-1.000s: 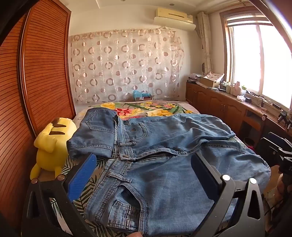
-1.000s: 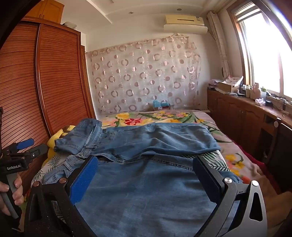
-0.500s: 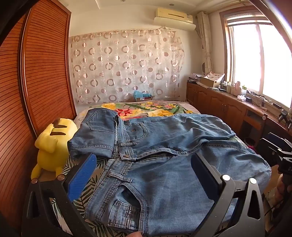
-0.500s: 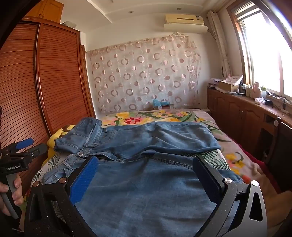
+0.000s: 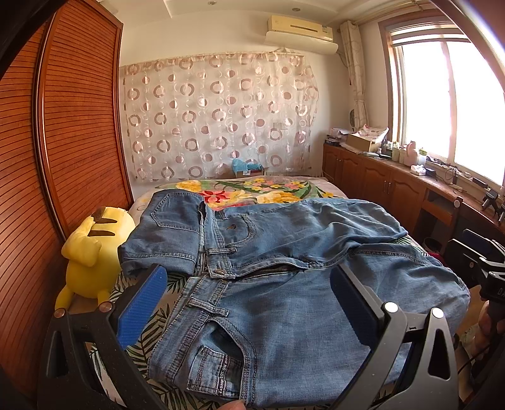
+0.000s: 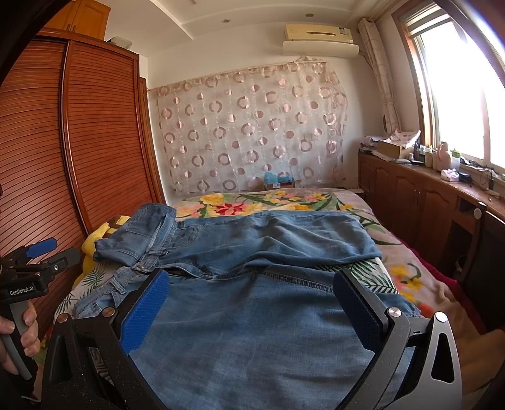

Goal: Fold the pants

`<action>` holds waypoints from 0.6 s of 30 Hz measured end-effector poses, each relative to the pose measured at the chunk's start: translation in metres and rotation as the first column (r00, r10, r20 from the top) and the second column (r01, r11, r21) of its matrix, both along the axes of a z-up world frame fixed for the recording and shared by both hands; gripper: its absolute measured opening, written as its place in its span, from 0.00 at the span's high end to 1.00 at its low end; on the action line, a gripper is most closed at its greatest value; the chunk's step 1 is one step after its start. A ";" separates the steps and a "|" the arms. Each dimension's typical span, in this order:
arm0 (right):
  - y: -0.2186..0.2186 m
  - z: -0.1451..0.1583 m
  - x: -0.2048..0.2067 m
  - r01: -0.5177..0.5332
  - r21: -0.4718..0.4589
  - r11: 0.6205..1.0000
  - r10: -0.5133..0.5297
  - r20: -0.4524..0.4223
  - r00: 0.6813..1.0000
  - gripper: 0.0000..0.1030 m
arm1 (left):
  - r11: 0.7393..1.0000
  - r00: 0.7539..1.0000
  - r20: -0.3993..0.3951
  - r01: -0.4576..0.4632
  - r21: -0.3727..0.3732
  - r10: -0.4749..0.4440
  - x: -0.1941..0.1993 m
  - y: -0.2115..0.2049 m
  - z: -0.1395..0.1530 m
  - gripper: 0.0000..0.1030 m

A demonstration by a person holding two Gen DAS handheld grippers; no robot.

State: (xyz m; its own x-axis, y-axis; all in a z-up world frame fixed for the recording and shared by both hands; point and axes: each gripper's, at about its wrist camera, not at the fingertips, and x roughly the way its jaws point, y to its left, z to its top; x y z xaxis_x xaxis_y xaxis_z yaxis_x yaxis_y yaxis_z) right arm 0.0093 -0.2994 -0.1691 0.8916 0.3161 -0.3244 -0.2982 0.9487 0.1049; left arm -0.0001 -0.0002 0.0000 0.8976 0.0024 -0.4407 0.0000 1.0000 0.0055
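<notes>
Bed [image 5: 277, 189] with floral bedspread fills the middle of both views; louvered wooden wardrobe [image 5: 75, 126] along its left side, circle-print curtain [image 5: 217, 116] on the far wall, AC unit [image 5: 300, 28] above it, window [image 5: 448, 104] and wooden counter [image 5: 394, 183] on the right.

Blue jeans [image 5: 284, 284] lie on the bed, waistband toward the wardrobe side, fly unzipped, legs running toward the window side. Far leg is doubled back over itself, with one denim end lying turned over beyond the waistband, beside the yellow plush toy [image 5: 91, 252]. Near leg lies flat, front pocket and label visible close to the left camera.

Left gripper [image 5: 246, 302]: jaws spread wide, nothing between them. Hovers over the waistband/pocket area of the near leg; blue pad on its left finger sits over the bedspread just off the waistband edge, right finger over mid-leg. Can't tell whether the tips touch the cloth.

Right gripper [image 6: 252, 306]: jaws spread wide, holding nothing, over the flat denim of the near leg further toward the hem side. Contact unclear here too.

Right view also shows the left handheld unit at frame left, gripped by a hand [image 6: 19, 334].
</notes>
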 end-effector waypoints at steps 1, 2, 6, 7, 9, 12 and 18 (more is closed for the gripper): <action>0.000 0.000 0.000 0.001 0.000 1.000 -0.001 0.000 1.000 0.00 | 1.000 1.000 0.001 0.000 0.000 0.000 0.000 0.000 0.000 0.00; 0.000 0.000 0.000 0.001 -0.001 1.000 -0.001 0.000 1.000 0.00 | 1.000 1.000 0.001 0.000 0.000 0.000 0.000 0.000 0.000 0.00; 0.000 0.000 0.000 0.001 -0.001 1.000 -0.001 0.000 1.000 0.00 | 1.000 1.000 0.001 0.000 0.001 0.000 0.000 0.000 0.000 0.00; 0.000 0.000 0.000 0.001 -0.001 1.000 -0.001 -0.001 1.000 0.00 | 1.000 1.000 0.002 0.000 0.002 0.000 0.000 0.000 0.000 0.00; 0.001 0.000 -0.001 0.001 -0.001 1.000 -0.001 -0.001 1.000 0.00 | 1.000 1.000 0.002 0.000 0.002 0.000 0.000 0.000 0.000 0.00; 0.001 0.000 -0.001 0.000 -0.001 1.000 0.000 -0.002 1.000 0.00 | 1.000 1.000 0.000 0.000 0.002 0.000 0.000 0.000 0.000 0.00; 0.001 0.000 -0.002 -0.001 0.000 1.000 0.001 -0.004 1.000 0.00 | 1.000 1.000 0.003 0.001 0.002 -0.001 0.000 0.000 0.000 0.00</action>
State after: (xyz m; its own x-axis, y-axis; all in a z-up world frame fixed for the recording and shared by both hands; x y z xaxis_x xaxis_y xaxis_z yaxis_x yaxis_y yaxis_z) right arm 0.0076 -0.2979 -0.1694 0.8900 0.3165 -0.3283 -0.2984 0.9486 0.1057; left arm -0.0004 -0.0004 0.0000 0.8989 0.0029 -0.4382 0.0005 1.0000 0.0078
